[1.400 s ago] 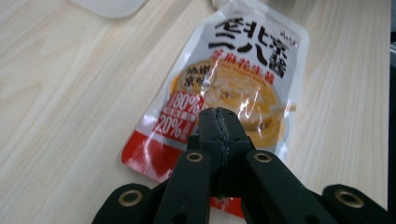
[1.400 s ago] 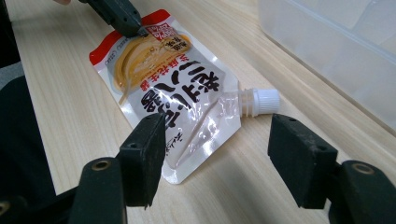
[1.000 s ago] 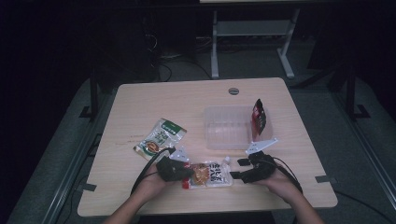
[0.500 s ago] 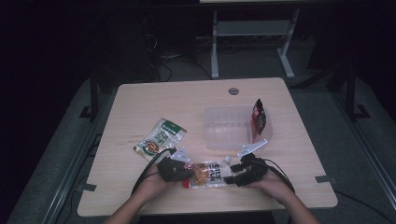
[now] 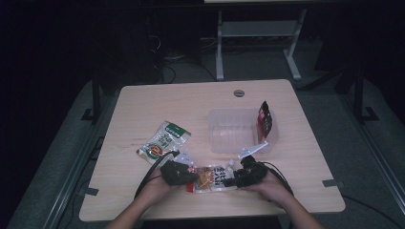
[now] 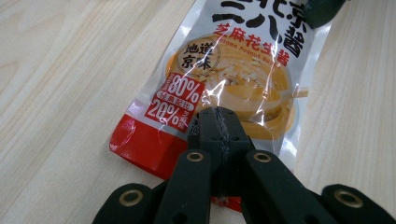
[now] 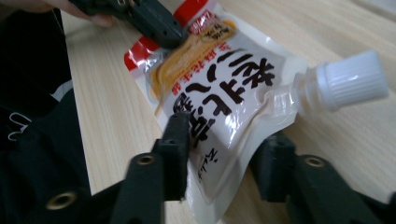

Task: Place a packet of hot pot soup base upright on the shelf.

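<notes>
A sauce pouch (image 5: 210, 177) with a white screw cap (image 7: 350, 84) lies near the table's front edge, between my two grippers. The left gripper (image 5: 188, 177) is shut on the pouch's red bottom edge (image 6: 140, 149), its jaws (image 6: 219, 121) pressed together over the film. The right gripper (image 5: 230, 181) is at the cap end. Its jaws have just been closing, and they (image 7: 222, 144) now squeeze the pouch (image 7: 219, 93) across its width below the cap, so the film buckles. The left gripper (image 7: 144, 18) shows at the far end in the right gripper view.
A green snack packet (image 5: 165, 140) lies left of centre. A clear plastic tray (image 5: 234, 131) stands behind the grippers, with a red and black packet (image 5: 264, 121) upright at its right end. A round cable hole (image 5: 239, 93) is near the table's far edge.
My right gripper has moved left and down onto the pouch's cap end, and its jaws have narrowed around it. The left gripper has stayed put on the pouch.
</notes>
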{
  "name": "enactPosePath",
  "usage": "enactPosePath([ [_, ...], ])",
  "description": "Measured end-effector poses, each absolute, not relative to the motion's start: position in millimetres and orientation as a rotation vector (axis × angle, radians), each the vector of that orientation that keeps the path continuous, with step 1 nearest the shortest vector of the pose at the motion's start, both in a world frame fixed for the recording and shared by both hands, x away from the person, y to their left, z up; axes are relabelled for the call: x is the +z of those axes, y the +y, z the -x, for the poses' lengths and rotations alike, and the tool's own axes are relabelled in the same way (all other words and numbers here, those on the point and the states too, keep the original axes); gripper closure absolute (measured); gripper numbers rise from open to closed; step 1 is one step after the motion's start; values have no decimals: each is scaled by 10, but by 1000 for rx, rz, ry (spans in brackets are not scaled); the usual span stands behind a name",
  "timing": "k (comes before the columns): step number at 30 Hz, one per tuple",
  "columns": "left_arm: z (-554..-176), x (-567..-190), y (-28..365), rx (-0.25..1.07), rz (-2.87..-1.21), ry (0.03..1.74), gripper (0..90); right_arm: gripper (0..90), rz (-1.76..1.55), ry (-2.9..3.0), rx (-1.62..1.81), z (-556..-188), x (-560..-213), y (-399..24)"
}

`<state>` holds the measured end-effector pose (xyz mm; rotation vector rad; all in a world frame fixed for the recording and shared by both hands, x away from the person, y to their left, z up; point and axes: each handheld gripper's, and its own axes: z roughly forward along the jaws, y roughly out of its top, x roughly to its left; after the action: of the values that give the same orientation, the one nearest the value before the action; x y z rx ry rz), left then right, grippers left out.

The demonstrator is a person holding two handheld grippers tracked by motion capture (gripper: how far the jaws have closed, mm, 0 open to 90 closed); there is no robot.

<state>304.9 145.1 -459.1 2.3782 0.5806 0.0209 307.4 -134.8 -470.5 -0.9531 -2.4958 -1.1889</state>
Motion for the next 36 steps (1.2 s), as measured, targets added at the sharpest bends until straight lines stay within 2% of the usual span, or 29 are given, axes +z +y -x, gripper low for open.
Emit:
enactPosePath([
  [2,-3050,-4592,1454,16,-2376,583,900,756,938,-2461,-1246,-3086,-4668,-1383],
  [11,-3056,-4591,1464,12,-2383,569,899,875,843,-2431,-1368,-3035,-4539,-1361],
  [26,-3046,-4523,1438,-24,-2340,578,898,899,720,-2365,-1503,-2981,-4381,-1312],
  [36,-2958,-4439,1351,-73,-2292,509,898,900,640,-2306,-1628,-2924,-4201,-1310],
])
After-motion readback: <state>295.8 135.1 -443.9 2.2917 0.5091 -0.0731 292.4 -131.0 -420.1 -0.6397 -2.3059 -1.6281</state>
